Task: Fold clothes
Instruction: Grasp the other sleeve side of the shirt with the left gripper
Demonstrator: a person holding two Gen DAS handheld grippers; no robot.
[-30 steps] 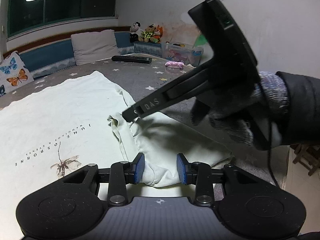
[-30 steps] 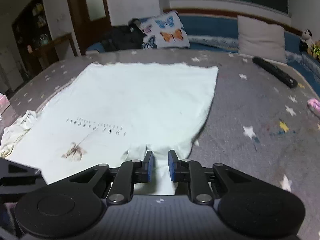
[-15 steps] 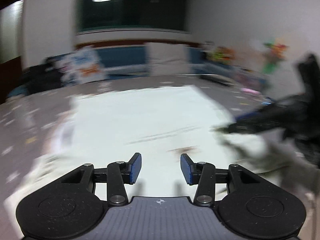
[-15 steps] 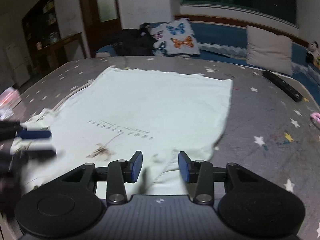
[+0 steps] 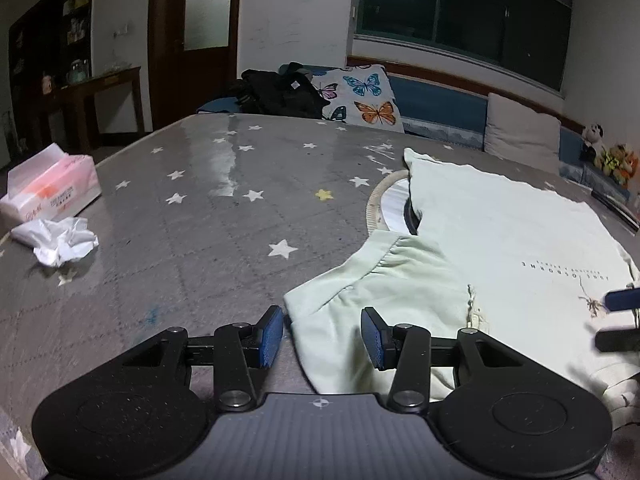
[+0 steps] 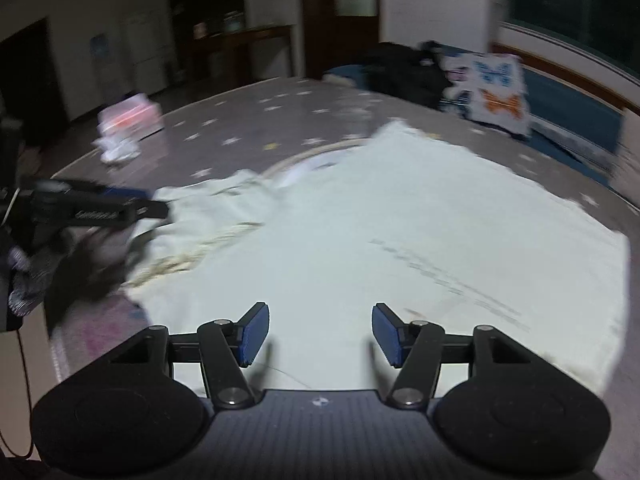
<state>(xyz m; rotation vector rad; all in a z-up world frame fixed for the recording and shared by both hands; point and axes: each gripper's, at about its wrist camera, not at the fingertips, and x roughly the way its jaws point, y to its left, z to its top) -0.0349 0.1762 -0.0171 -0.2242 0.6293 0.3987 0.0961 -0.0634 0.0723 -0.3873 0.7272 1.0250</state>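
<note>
A pale green T-shirt [image 5: 500, 248] with a small print lies spread on the grey star-patterned mat [image 5: 224, 208]. Its near sleeve [image 5: 384, 280] reaches toward my left gripper [image 5: 322, 336], which hovers open over the sleeve's edge; the blue pads [image 5: 272, 334] do not press on the cloth. In the right wrist view my right gripper [image 6: 320, 334] hangs over the shirt's body [image 6: 420, 220], its jaws opening with nothing between them. The left gripper [image 6: 132, 208], held in a gloved hand, points at the crumpled sleeve there. The right gripper's fingertips [image 5: 620, 300] show at the left view's right edge.
A tissue box [image 5: 52, 188] and a crumpled tissue [image 5: 60, 240] sit at the mat's left. Along the far side are a black bundle [image 5: 280, 92], a butterfly pillow [image 5: 364, 96], a grey cushion [image 5: 520, 132], plush toys [image 5: 608, 156] and a dark remote [image 5: 616, 204].
Both grippers have let go of the cloth they pinched at one sleeve and swung across the shirt to its other sleeve. The right jaws have spread much wider.
</note>
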